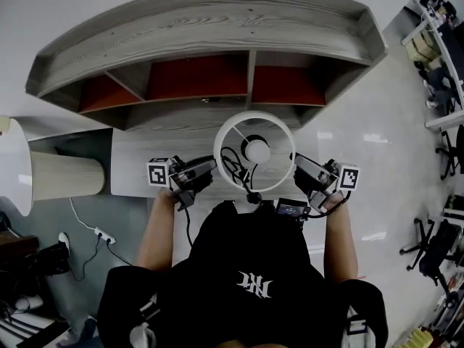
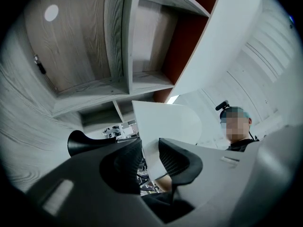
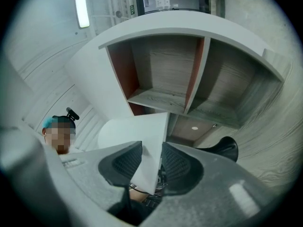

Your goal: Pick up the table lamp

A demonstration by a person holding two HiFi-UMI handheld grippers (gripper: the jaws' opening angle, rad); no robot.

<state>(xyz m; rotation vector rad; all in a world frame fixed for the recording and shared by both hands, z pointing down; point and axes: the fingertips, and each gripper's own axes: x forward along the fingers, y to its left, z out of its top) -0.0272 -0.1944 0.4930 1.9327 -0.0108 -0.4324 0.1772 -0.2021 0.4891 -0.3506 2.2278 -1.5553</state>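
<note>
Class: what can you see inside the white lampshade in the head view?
Inside the lampshade: a round white bulb and loops of black cord. The stand and base are covered.

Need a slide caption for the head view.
Left gripper and right gripper clamp the table lamp by its shade from opposite sides, before a shelf.
</note>
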